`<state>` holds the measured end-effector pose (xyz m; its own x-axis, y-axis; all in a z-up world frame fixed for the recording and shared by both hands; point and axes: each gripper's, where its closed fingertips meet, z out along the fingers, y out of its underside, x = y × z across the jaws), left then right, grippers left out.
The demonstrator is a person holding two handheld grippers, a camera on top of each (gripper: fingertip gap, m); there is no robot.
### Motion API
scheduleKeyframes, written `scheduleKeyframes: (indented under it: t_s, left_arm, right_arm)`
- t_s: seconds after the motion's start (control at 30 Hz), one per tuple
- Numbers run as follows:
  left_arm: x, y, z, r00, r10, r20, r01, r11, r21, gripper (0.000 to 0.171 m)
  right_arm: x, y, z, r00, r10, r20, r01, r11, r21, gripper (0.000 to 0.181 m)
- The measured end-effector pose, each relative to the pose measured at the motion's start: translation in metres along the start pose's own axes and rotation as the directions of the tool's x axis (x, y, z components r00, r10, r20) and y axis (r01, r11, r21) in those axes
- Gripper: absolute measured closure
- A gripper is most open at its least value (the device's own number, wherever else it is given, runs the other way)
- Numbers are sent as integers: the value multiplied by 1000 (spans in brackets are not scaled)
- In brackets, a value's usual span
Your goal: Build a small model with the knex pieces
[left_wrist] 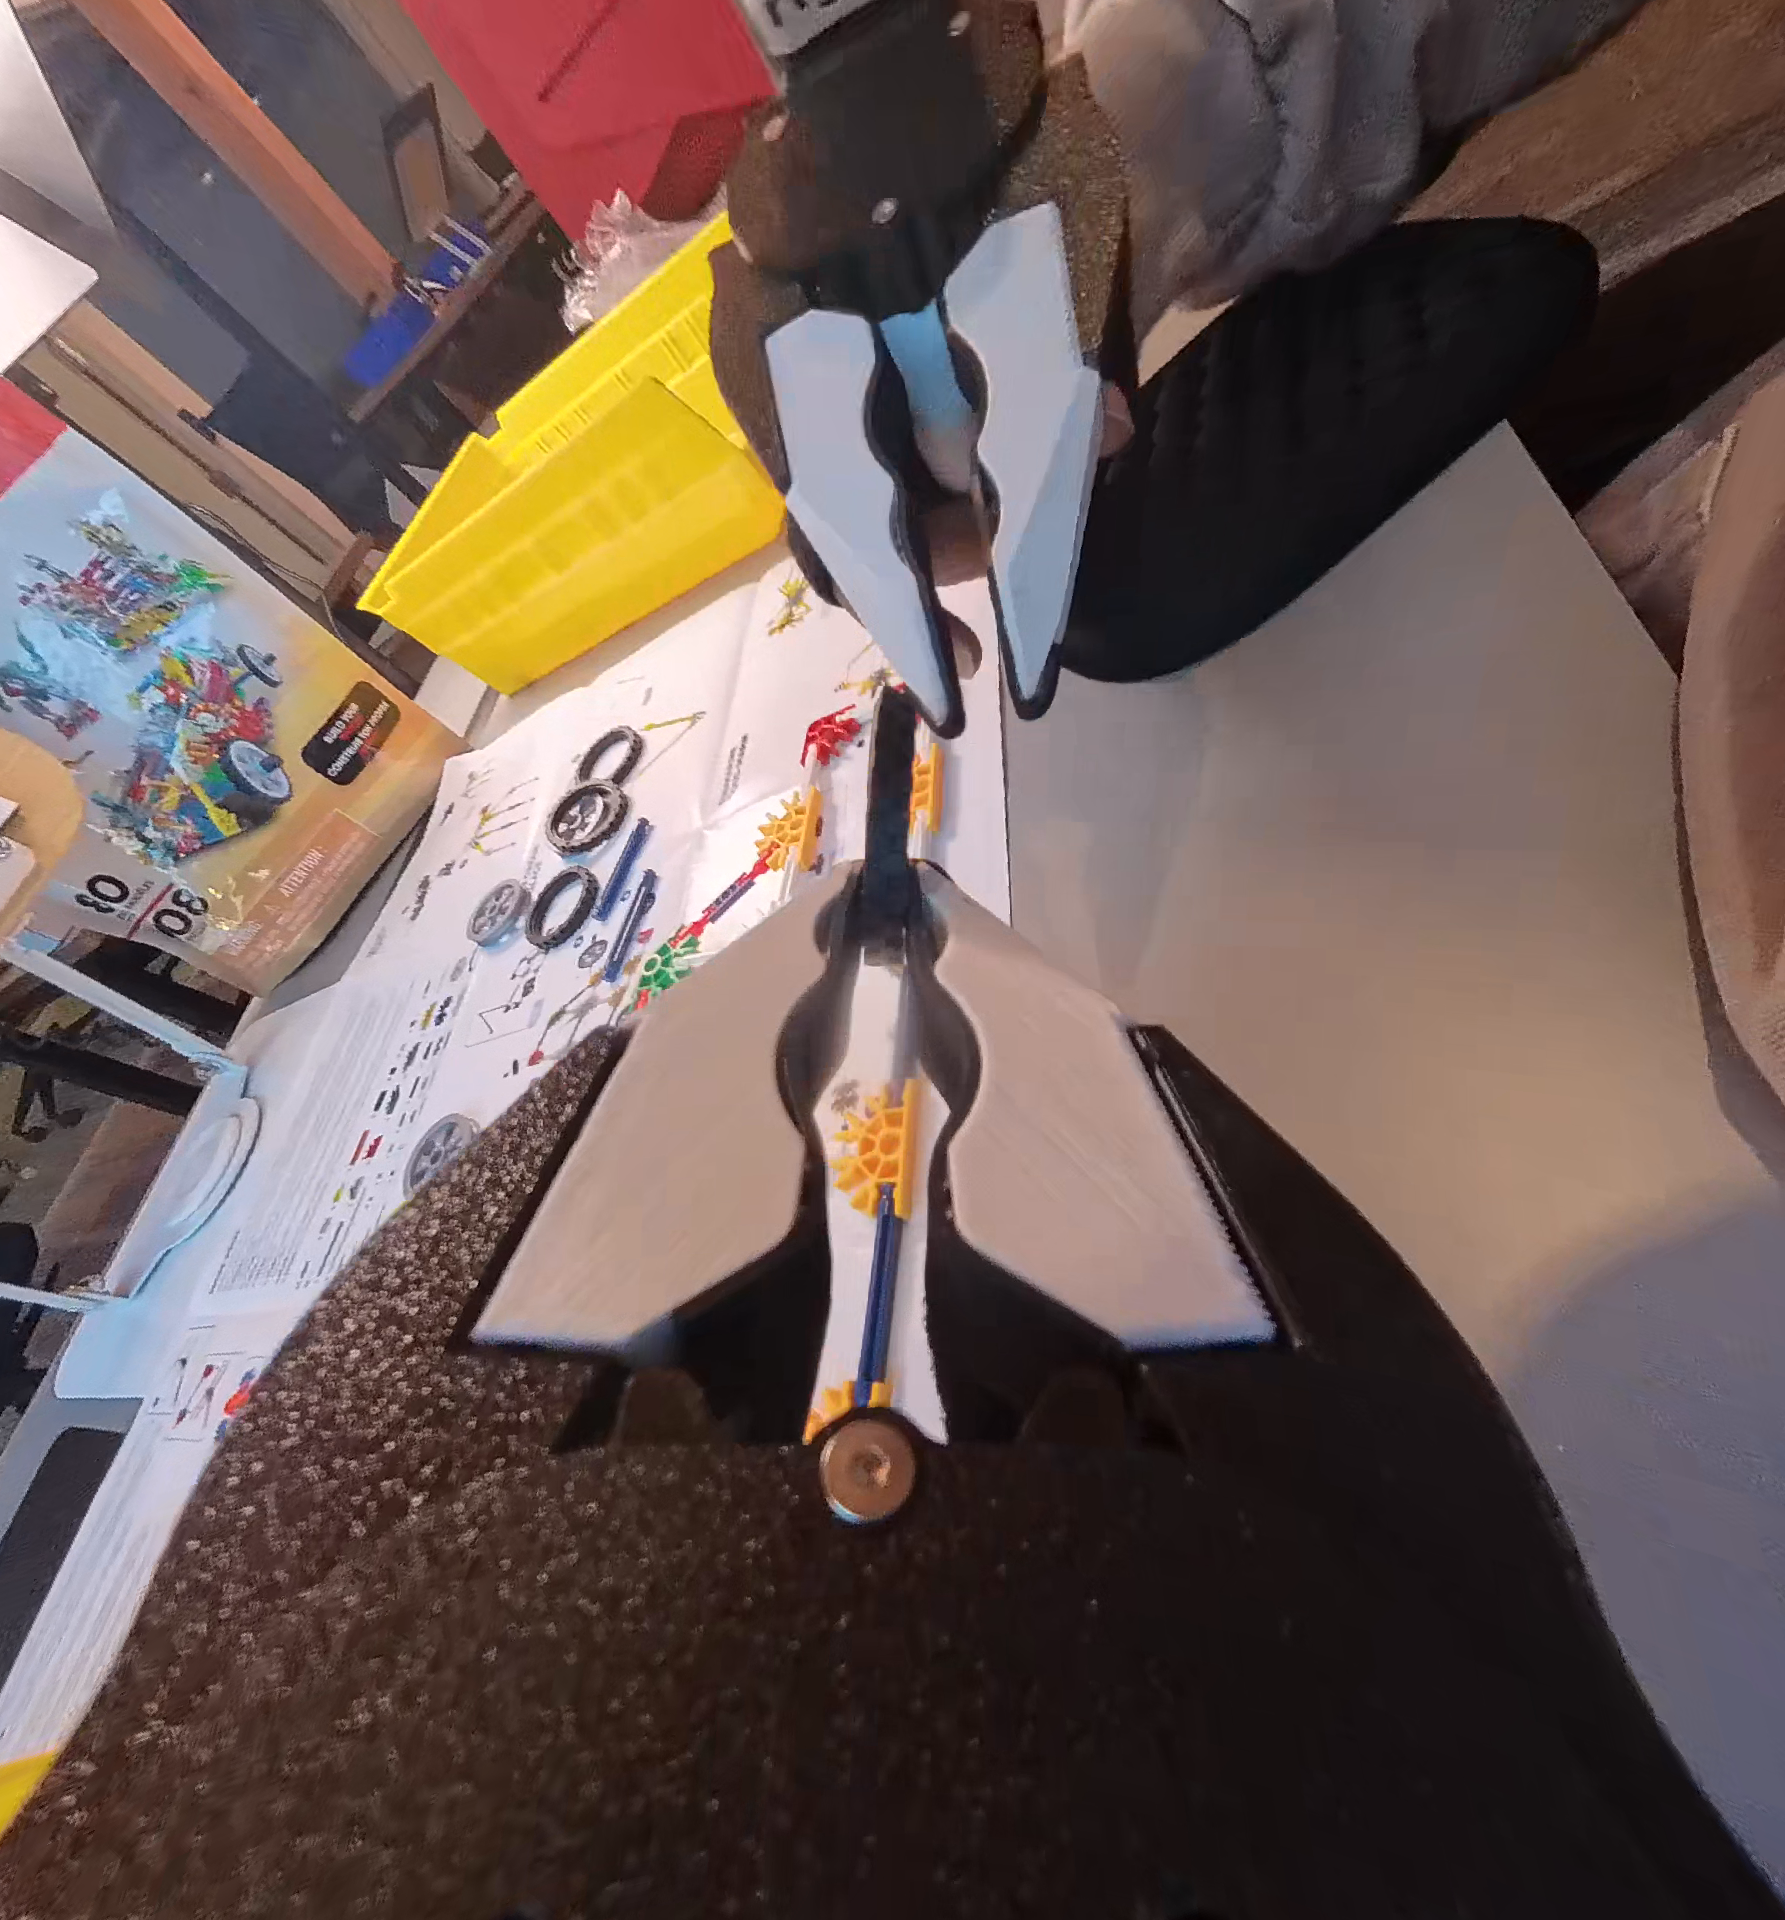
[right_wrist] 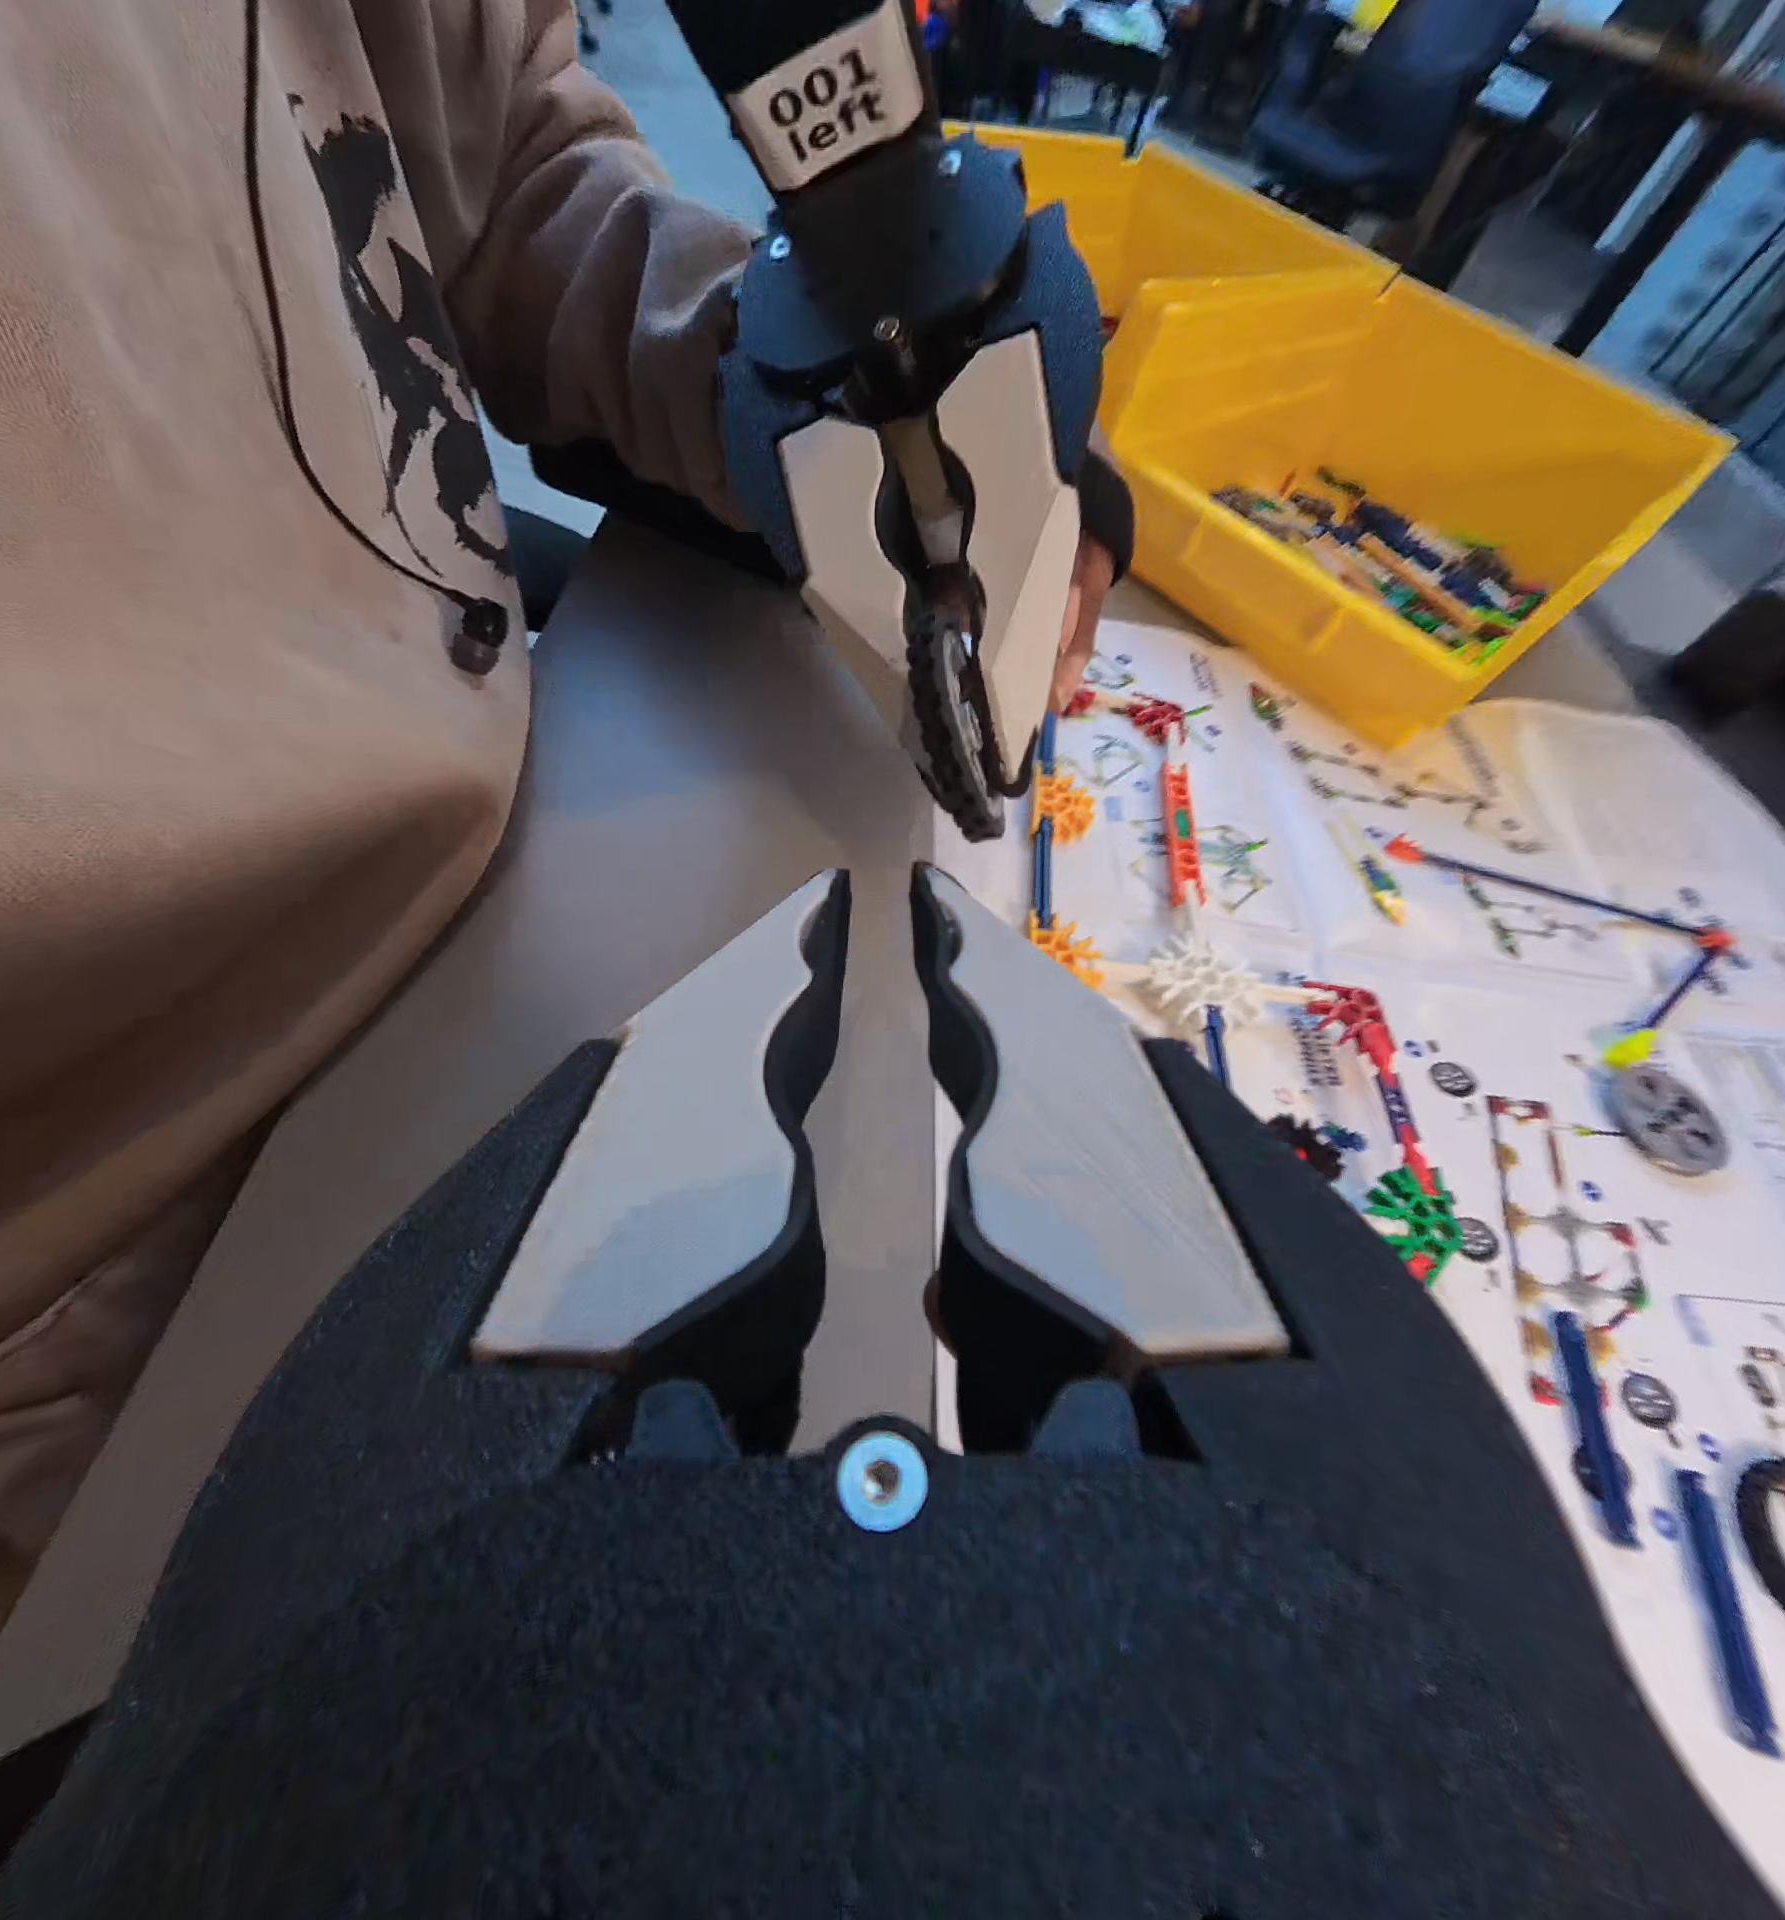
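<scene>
- Left wrist view: looks along the left gripper [left_wrist: 883,909], fingers pinched on a black wheel [left_wrist: 893,800] seen edge-on just above the near edge of the instruction sheet [left_wrist: 379,1049]; can only make out the dark tread there, blurred.
- Shows the wheel better from the right wrist view: knobbly tyre around a grey hub, gripped low between the fingertips, its upper part hidden behind them.
- Finds the right gripper [right_wrist: 881,883] off the sheet's edge, facing the left one, fingers spread with a clear gap and nothing between them; hovers near the wheel, apart from it.
- Catches only slivers of a rod-and-connector frame [right_wrist: 1059,805] lying on the sheet: yellow connectors and blue rods, largely covered by the left fingers in the left wrist view.
- Cannot tell whether the wheel touches that frame.
- Leaves loose tyres [left_wrist: 607,758], blue rods [left_wrist: 626,862] and a green connector [right_wrist: 1413,1210] scattered farther across the sheet, smeared by blur.
- Places a yellow bin [right_wrist: 1439,416] beyond the sheet's far edge, its contents too blurred to sort.
- Cuts off a printed toy box [left_wrist: 192,748] past the sheet's side.
- Shows bare worktop [left_wrist: 1335,935] beside the sheet, and a beige sweatshirt [right_wrist: 192,623] behind that.
</scene>
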<state>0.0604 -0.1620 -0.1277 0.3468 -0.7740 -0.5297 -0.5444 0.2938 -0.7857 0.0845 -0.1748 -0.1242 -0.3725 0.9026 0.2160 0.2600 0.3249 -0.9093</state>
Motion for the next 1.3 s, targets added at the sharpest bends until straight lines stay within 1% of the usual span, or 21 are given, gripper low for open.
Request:
scheduleKeyframes:
  t_s: [0.07, 0.2, 0.3, 0.5, 0.63, 0.87, 1.0, 1.07, 1.1, 1.17, 1.23, 1.3]
  left_arm:
    - [-1, -2, -1, 1000, 15, 18, -15, 1000, 13, 167]
    - [-2, -7, -5, 998, 39, 49, -41, 999, 34, 167]
    - [-3, -11, -9, 997, 50, 61, -53, 997, 55, 167]
    - [-2, -14, -14, 997, 55, 59, -60, 995, 83, 167]
    - [-3, -14, -15, 997, 47, 58, -52, 995, 87, 167]
    - [-6, -10, -15, 998, 28, 62, -33, 996, 84, 167]
    - [-9, -17, -20, 995, 40, 93, -51, 991, 121, 164]
    - [-9, -19, -21, 993, 59, 103, -72, 990, 124, 166]
    - [-9, -20, -22, 990, 84, 114, -98, 988, 122, 167]
    - [-14, -23, -24, 967, 173, 186, -193, 977, 92, 169]
    - [-19, -21, -26, 919, 296, 259, -312, 950, 20, 169]
    - [-23, -15, -26, 869, 396, 295, -398, 916, -56, 169]
  right_arm:
    - [4, -8, -1, 992, -92, -90, 94, 995, 16, 168]
    - [4, -23, 1, 957, -220, -189, 229, 973, 30, 168]
    - [6, -31, 5, 925, -295, -238, 309, 951, 21, 167]
    - [10, -40, 12, 896, -346, -277, 365, 931, 19, 167]
    - [10, -42, 16, 888, -363, -281, 384, 923, 22, 175]
    - [15, -40, 18, 891, -346, -295, 369, 929, 25, 175]
    - [14, -42, 17, 891, -337, -303, 366, 930, 42, 176]
    - [14, -44, 17, 893, -327, -310, 361, 931, 56, 176]
    - [15, -45, 16, 894, -314, -319, 352, 934, 67, 175]
    - [20, -48, 12, 909, -254, -331, 304, 946, 109, 174]
    - [26, -45, 9, 941, -140, -310, 195, 968, 156, 162]
    - [26, -41, 8, 974, 6, -226, 43, 977, 208, 159]
